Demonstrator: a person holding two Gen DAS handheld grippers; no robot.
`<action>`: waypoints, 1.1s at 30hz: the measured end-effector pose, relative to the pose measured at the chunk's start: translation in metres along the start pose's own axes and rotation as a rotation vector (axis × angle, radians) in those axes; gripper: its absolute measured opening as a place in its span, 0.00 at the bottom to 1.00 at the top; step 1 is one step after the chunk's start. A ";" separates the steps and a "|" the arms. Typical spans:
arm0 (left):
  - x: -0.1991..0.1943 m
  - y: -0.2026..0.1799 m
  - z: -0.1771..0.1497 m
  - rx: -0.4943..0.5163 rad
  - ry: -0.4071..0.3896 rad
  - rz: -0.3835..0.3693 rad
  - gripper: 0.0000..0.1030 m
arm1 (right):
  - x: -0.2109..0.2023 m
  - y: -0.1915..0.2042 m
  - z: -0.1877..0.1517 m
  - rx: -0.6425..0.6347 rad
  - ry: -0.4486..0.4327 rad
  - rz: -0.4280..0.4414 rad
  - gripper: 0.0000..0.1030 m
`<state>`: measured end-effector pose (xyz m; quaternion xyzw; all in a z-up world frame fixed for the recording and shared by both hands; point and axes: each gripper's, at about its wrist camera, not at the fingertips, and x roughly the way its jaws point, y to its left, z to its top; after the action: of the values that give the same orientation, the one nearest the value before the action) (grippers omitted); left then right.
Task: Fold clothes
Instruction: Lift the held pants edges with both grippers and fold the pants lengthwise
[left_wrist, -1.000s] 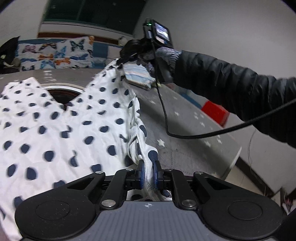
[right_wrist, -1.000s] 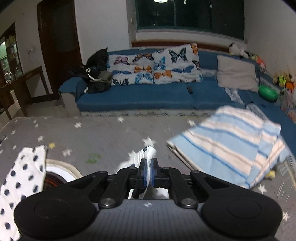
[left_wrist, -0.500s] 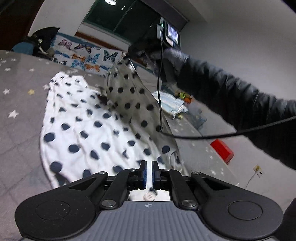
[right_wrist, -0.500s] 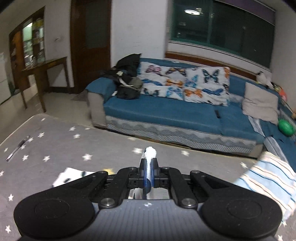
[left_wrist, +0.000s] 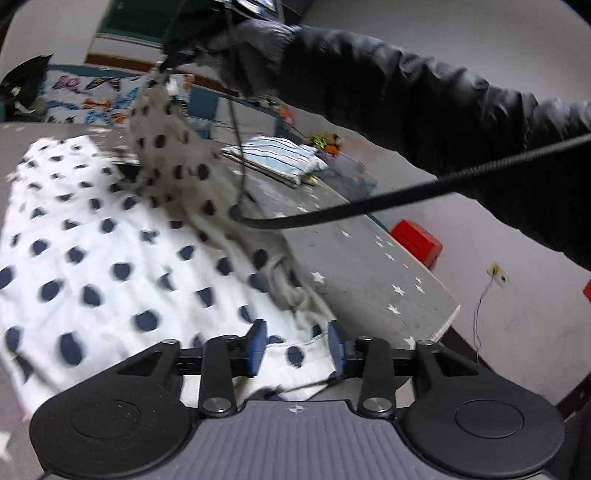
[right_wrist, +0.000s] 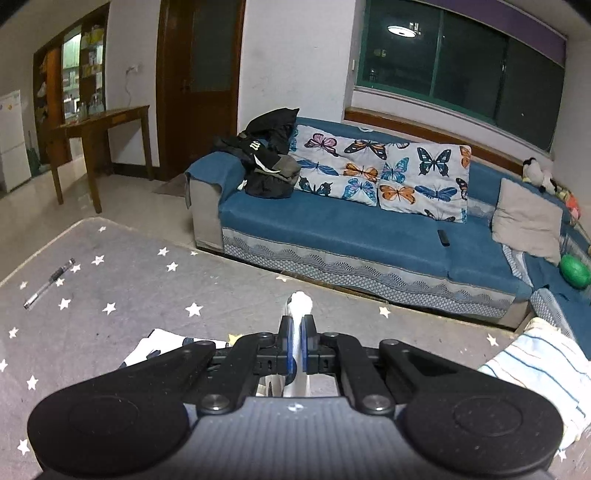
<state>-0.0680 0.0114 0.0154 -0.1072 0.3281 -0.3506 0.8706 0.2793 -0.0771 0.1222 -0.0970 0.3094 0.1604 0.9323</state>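
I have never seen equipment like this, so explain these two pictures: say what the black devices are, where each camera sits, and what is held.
No robot: a person holds a two-fingered gripper in each hand, each carrying a forward-looking camera. The left camera shows the left gripper open above a white, navy-dotted garment on the grey star-printed cover. The black-sleeved arm lifts one corner. The right camera shows the right gripper shut on that white cloth. A folded blue-striped cloth lies nearby.
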 end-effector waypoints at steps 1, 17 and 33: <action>0.006 -0.005 0.002 0.012 0.008 -0.005 0.45 | -0.001 -0.003 -0.001 0.003 -0.002 0.004 0.04; 0.093 -0.058 0.017 0.159 0.213 0.115 0.38 | -0.008 -0.046 -0.016 0.038 -0.033 0.098 0.04; -0.028 0.011 0.017 -0.136 -0.045 0.044 0.08 | 0.000 -0.064 -0.001 0.164 -0.030 0.033 0.04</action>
<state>-0.0663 0.0378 0.0377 -0.1666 0.3336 -0.3060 0.8760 0.3017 -0.1369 0.1261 -0.0126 0.3093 0.1514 0.9388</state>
